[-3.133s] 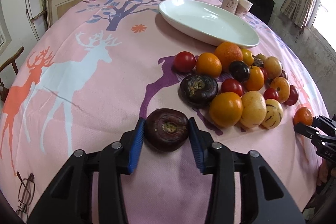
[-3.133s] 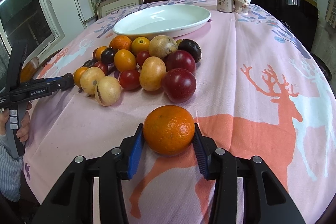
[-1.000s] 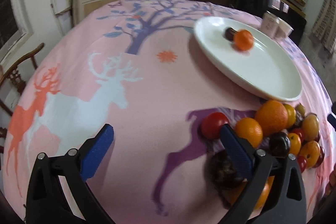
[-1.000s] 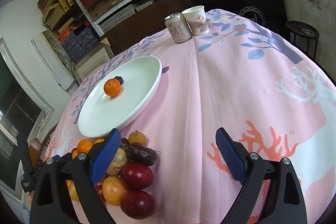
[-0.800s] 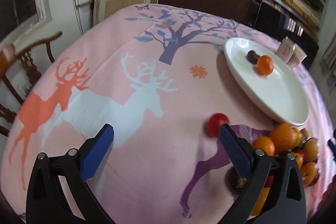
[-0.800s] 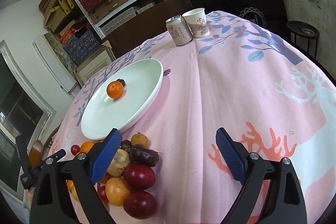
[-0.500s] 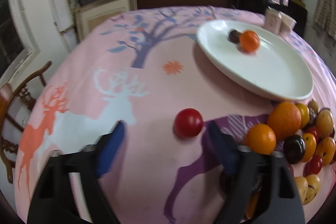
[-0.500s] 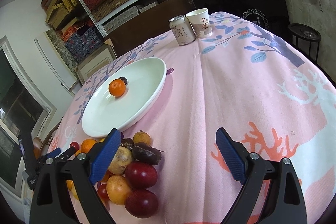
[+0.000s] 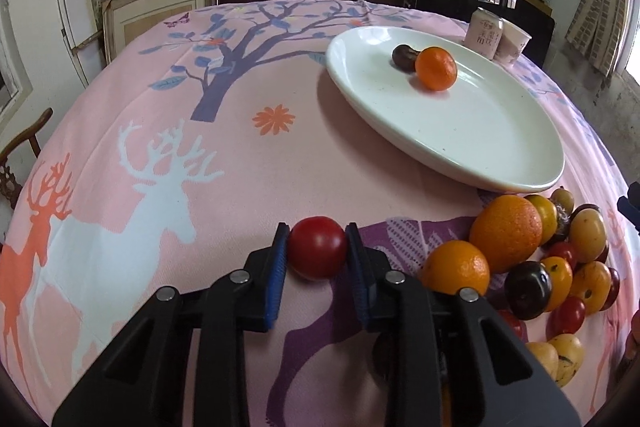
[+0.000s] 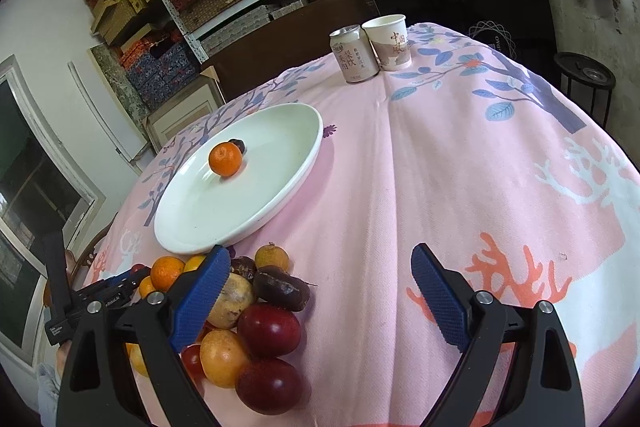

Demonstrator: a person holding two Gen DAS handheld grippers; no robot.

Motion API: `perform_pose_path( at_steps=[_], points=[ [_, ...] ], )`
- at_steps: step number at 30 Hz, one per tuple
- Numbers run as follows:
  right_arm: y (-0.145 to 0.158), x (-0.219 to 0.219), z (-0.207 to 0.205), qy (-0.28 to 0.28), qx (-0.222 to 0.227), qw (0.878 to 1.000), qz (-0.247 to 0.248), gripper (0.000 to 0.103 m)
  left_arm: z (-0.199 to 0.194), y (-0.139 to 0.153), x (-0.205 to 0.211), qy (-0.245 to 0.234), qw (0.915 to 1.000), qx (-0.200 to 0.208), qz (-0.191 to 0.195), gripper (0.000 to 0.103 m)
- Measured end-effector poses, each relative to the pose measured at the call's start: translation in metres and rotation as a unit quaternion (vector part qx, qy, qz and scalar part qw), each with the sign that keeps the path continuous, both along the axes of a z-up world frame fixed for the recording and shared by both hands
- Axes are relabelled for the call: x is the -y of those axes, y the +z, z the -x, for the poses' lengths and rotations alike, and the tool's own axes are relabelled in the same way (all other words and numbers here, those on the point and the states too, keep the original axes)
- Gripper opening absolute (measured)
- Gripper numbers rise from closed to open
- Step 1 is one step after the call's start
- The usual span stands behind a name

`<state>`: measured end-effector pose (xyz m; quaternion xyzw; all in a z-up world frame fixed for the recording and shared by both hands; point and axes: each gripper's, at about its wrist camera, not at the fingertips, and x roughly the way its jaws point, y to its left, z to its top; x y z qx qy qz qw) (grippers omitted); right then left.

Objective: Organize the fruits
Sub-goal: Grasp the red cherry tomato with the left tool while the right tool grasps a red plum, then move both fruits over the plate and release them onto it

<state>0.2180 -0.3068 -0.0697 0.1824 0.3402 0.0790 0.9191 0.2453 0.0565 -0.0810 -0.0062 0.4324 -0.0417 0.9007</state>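
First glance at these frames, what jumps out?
The left gripper, its jaws just closed, pinches a red tomato on the pink tablecloth. Beyond it a white plate holds an orange and a dark fruit. The right gripper hangs open beside the fruit pile.

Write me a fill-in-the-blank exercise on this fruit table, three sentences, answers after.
1. The left tongs are shut on a small ____ fruit.
2. The white plate holds an orange and one dark fruit, so ____ fruits in all.
3. The right tongs stand ____, with nothing between them.

Answers: red; two; open
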Motion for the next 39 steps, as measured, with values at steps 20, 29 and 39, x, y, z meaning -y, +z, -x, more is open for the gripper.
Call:
perform_pose_path(
  at_steps=[20,29,39],
  points=[
    [-0.011,-0.060,0.075,0.123,-0.035,0.984,0.121,0.067,0.012,0.018,-0.017,0.017,0.9988,0.017,0.043,0.027],
    [-0.015,-0.058,0.056,0.108,-0.057,0.982,0.147,0.048,0.015,0.016,-0.014,0.008,0.9990,0.013,0.043,0.027],
    [-0.015,-0.050,0.048,0.117,-0.054,0.986,0.108,0.040,0.013,0.007,-0.009,0.006,0.9995,-0.002,0.031,0.027]
  ],
)
